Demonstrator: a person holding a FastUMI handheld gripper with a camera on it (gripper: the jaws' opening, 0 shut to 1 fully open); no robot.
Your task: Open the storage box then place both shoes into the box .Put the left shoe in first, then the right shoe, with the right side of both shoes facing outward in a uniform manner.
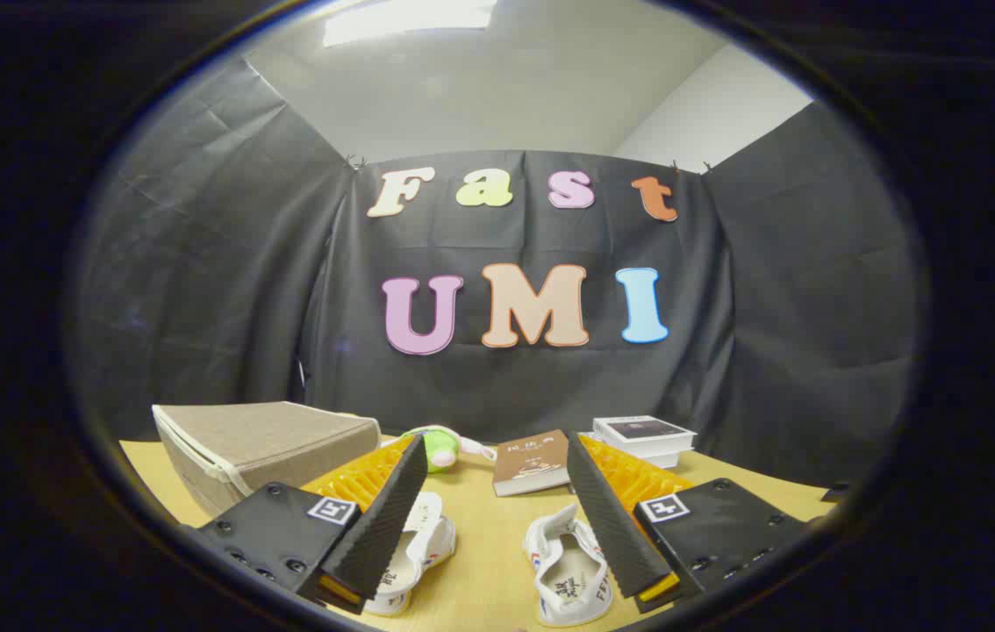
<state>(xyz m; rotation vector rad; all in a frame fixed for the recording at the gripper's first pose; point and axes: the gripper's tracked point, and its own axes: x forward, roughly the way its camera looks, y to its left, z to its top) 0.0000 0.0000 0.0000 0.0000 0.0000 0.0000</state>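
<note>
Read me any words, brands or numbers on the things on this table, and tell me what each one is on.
Nothing here can be read for certain.
Brown book: cover print, too small to read.
White shoe and its mate: dark print, blurred.
Stack of white books: no legible text.
Tongs, open above the shoes: square coded markers, no words.

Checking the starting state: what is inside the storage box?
Nothing can be told: the storage box is zipped shut. Both white shoes lie on the table between the open gripper's fingers.
</note>
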